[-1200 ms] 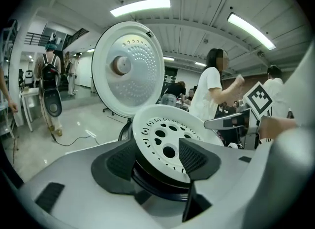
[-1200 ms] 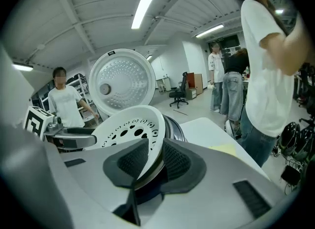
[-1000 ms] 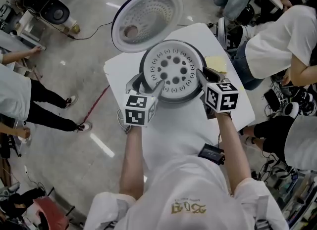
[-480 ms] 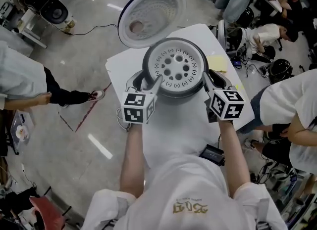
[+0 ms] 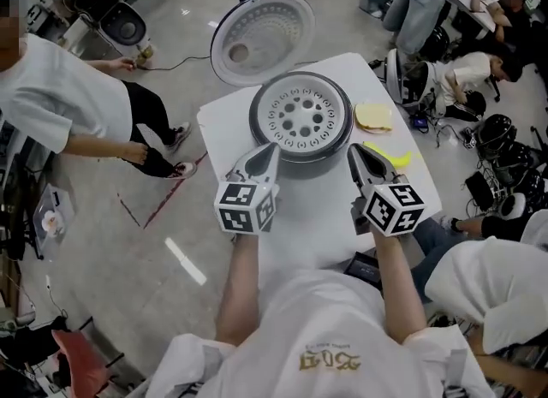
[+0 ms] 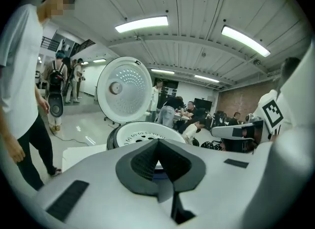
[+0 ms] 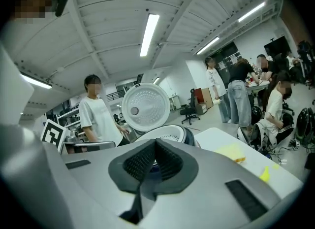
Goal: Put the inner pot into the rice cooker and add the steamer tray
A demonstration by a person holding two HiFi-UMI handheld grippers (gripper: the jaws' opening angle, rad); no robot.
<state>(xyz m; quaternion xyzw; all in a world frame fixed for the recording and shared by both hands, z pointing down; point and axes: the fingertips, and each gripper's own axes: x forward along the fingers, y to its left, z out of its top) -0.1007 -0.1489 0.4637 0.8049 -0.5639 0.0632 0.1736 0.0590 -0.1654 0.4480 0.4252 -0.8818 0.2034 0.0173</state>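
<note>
Now, left hand-held gripper (image 5: 272, 146): my jaws have just been closing and sit together, pad against pad, with nothing between them. The tip is near the cooker's front-left rim; I cannot tell whether it touches.
right hand-held gripper (image 5: 351, 148): my jaws have likewise just been closing and are now pressed together, empty. The tip is near the front-right rim.
steamer tray (image 5: 301, 115): white, perforated, lying flat in the mouth of the rice cooker (image 5: 300, 155).
inner pot: cannot be made out beneath the tray.
lid (image 5: 261, 37): swung open, standing behind the cooker.
table (image 5: 317, 225): white; the cooker stands on its far part.
yellow pad (image 5: 372, 115): on the table, just right of the cooker.
people: several in white shirts around the table.
</note>
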